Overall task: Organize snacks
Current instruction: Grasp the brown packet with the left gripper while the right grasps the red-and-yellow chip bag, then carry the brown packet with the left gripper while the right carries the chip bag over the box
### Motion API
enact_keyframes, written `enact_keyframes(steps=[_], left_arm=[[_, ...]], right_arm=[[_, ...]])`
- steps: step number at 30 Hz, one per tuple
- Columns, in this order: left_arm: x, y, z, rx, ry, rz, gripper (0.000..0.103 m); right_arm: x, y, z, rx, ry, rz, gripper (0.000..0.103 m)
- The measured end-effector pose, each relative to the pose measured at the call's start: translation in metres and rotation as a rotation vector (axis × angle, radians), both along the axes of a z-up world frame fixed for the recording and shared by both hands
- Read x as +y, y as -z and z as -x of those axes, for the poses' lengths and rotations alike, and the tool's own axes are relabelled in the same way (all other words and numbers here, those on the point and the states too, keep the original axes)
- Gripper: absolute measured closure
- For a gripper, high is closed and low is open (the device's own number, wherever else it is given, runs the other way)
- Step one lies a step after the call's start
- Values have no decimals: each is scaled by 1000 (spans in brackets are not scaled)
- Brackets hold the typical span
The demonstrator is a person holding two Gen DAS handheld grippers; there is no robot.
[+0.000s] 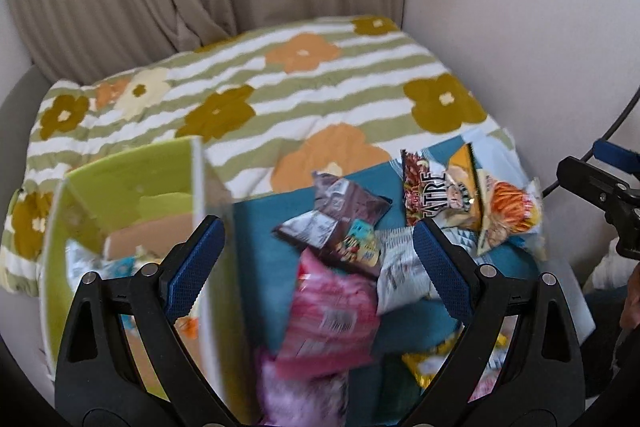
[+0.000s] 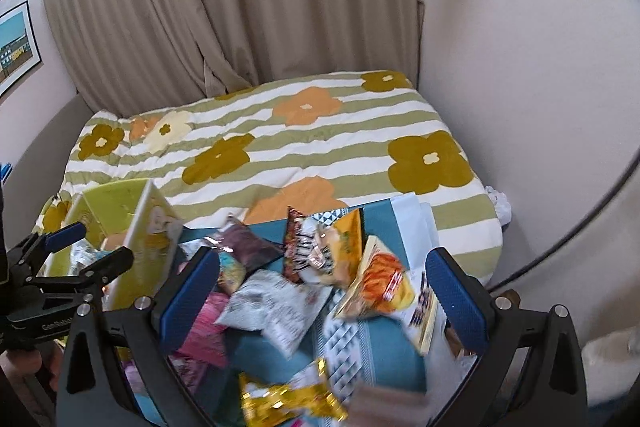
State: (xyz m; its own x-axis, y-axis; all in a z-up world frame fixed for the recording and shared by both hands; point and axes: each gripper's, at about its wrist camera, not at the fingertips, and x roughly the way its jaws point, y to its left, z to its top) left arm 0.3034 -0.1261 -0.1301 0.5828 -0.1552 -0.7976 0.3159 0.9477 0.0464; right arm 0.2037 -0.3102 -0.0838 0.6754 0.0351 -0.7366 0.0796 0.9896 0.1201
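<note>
Both the left claw [image 1: 316,259] and the right claw [image 2: 322,291] stand wide and empty above the loose snack packets [image 2: 276,307] strewn on the teal cloth [image 2: 280,359] on the bed [image 2: 320,147]. The green box [image 1: 120,187] beside them seems to hold a few packets already, though blur makes that uncertain. Most of the sorting looks yet to be done.

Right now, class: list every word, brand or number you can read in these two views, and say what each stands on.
"ATRE": partial white letters on the red packet; the start is hidden.
"GenRobot": on the left gripper, cut off at its end by the other gripper.
Pink packet: barcode and print blurred.
White packet: print too blurred.
Orange packet: red label unreadable.
</note>
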Motion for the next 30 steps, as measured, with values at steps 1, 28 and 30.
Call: enact_keyframes(steps=[1,28,30], left_arm=[[-6,8,-6,13,0,-8,8],[-65,149,-96,325,125,-247,32],[-65,148,-95,321,132,-247,32]], right_arm=[[-5,9,-10,14,-16,-5,0],[-15,159,-136,360,-386,-125,0],[-15,162,-139,373,-398,-146,0]])
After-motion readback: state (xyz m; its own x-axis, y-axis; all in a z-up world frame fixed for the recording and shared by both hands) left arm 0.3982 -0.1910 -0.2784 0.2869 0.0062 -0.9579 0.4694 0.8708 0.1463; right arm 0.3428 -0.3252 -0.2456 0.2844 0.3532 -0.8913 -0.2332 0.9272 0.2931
